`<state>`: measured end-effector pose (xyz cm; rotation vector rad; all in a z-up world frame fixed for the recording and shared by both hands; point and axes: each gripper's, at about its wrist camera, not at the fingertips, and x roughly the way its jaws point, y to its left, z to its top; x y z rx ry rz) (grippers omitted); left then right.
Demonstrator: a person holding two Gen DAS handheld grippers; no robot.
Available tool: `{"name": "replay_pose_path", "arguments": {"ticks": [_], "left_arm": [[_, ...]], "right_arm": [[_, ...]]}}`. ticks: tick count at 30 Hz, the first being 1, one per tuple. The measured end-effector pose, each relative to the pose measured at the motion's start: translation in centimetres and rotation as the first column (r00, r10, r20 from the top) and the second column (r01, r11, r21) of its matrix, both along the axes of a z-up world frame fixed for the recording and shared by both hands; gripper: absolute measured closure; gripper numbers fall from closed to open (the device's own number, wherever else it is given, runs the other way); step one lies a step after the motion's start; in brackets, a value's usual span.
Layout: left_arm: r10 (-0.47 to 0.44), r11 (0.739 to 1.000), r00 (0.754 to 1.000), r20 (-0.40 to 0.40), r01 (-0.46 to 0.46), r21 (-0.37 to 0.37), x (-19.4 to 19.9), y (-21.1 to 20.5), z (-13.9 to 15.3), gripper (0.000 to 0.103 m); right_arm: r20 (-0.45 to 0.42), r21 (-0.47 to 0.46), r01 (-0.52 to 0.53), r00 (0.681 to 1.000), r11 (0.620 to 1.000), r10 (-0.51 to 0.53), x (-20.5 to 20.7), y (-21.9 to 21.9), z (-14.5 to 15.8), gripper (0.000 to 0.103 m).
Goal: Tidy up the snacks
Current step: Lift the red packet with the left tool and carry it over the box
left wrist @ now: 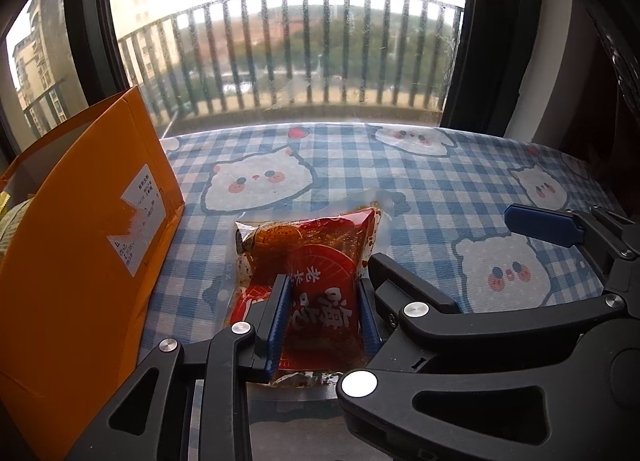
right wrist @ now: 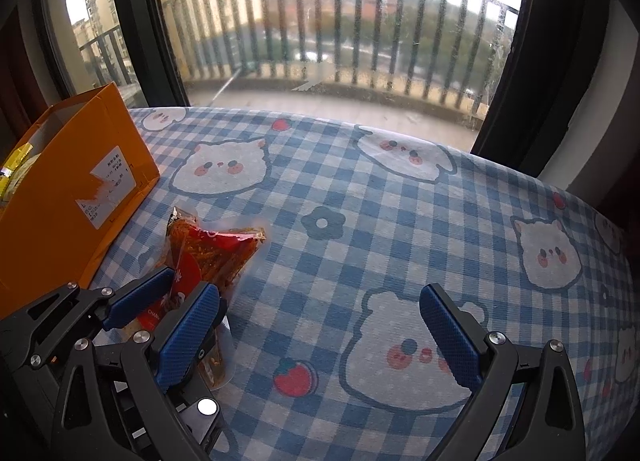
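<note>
The red snack packet (left wrist: 316, 281), near the table's (left wrist: 420, 189) left edge beside the orange box (left wrist: 80, 245), is pinched in my left gripper (left wrist: 324, 321), so I should lift it level and clear that wall, while my right gripper (right wrist: 320, 341) waits wide, holding nothing.

glossy plastic snack packet (left wrist: 316, 261), cardboard box (left wrist: 80, 261)

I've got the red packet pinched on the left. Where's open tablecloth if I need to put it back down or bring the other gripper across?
Open cloth: the wide stretch of checked tablecloth between the red snack packet and the window, and everything right of the packet, under the open right gripper. Crowded: the left side, where the orange box stands close beside the packet and the left gripper.
</note>
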<state>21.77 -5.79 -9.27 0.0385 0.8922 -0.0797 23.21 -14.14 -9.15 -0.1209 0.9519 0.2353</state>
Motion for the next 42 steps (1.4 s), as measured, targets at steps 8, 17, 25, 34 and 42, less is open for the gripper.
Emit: {"name": "replay_pose_path", "arguments": {"ticks": [8, 17, 25, 34, 42], "left_arm": [[-0.007, 1.000, 0.999, 0.037, 0.008, -0.015, -1.0, 0.3, 1.8, 0.074], [-0.023, 0.999, 0.993, 0.117, 0.026, -0.030, -3.0, 0.2, 5.2, 0.075], [-0.025, 0.999, 0.981, 0.192, 0.029, -0.017, -5.1, 0.4, 7.7, 0.075], [-0.024, 1.000, 0.960, 0.279, 0.027, -0.005, -7.8, 1.4, 10.0, 0.075], [-0.012, 1.000, 0.942, 0.334, 0.019, -0.016, -10.0, 3.8, 11.4, 0.075]], "right_arm": [[0.031, 0.007, -0.008, 0.999, 1.000, 0.007, -0.8, 0.4, 1.5, 0.001], [0.107, -0.007, 0.001, 0.994, 1.000, 0.000, -2.5, 0.5, 5.0, 0.001], [0.184, 0.006, 0.012, 0.983, 1.000, -0.013, -4.8, 0.6, 8.3, 0.001], [0.280, 0.035, 0.005, 0.960, 0.999, -0.015, -8.1, 1.3, 11.4, 0.001], [0.345, 0.083, -0.009, 0.939, 0.997, -0.020, -11.0, 3.3, 13.4, 0.001]]}}
